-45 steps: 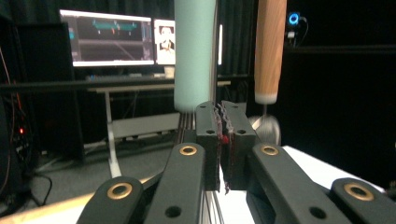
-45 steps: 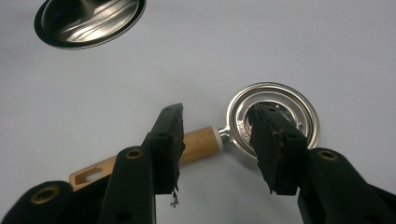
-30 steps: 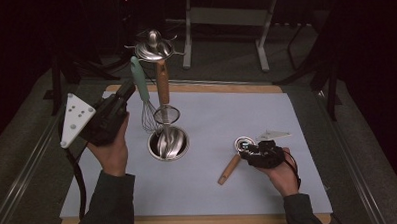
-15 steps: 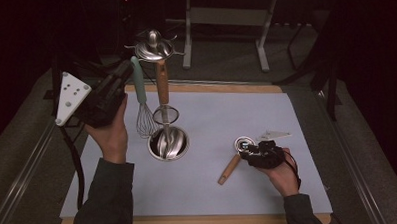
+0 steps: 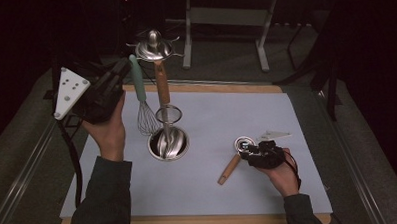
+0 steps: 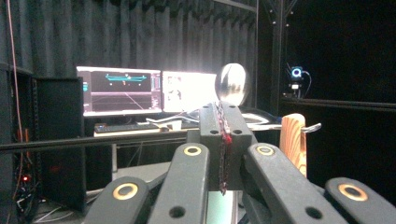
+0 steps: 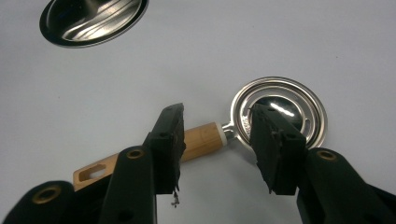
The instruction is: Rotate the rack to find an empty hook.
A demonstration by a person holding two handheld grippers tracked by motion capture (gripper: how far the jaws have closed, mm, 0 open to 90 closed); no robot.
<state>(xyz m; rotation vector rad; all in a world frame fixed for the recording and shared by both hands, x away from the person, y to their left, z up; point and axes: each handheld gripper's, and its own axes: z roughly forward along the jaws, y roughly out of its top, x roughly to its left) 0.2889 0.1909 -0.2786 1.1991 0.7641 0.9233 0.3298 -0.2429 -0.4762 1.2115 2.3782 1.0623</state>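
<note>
I'm watching the whisk (image 5: 144, 110) leaning just left of the holder (image 5: 168, 143). My left gripper (image 6: 222, 128) is staying pinched shut, empty; my right gripper (image 7: 215, 142) is gaping around the strainer (image 7: 261, 116), right of the holder.

Left gripper (image 5: 119, 77): black body, with a grey three-cornered plate (image 5: 68, 91) on top carrying small dark dots. A black cable (image 5: 73, 156) trails from it. In the left gripper view its two black jaws have flat faces with small screws, and the black link arms below have brass-ringed pivots (image 6: 193, 150) and plain round holes.

Right gripper (image 5: 248, 151): compact black body with a pale plate (image 5: 273, 135) projecting at its far side. In the right gripper view its jaws are black blocks with rough, worn pad faces, small screws and brass-ringed pivots (image 7: 135, 153).

Person: dark grey-green long sleeves, left sleeve (image 5: 103, 200) and right sleeve (image 5: 299, 212); a thin black strap (image 5: 293, 166) loops by the right hand.
</note>
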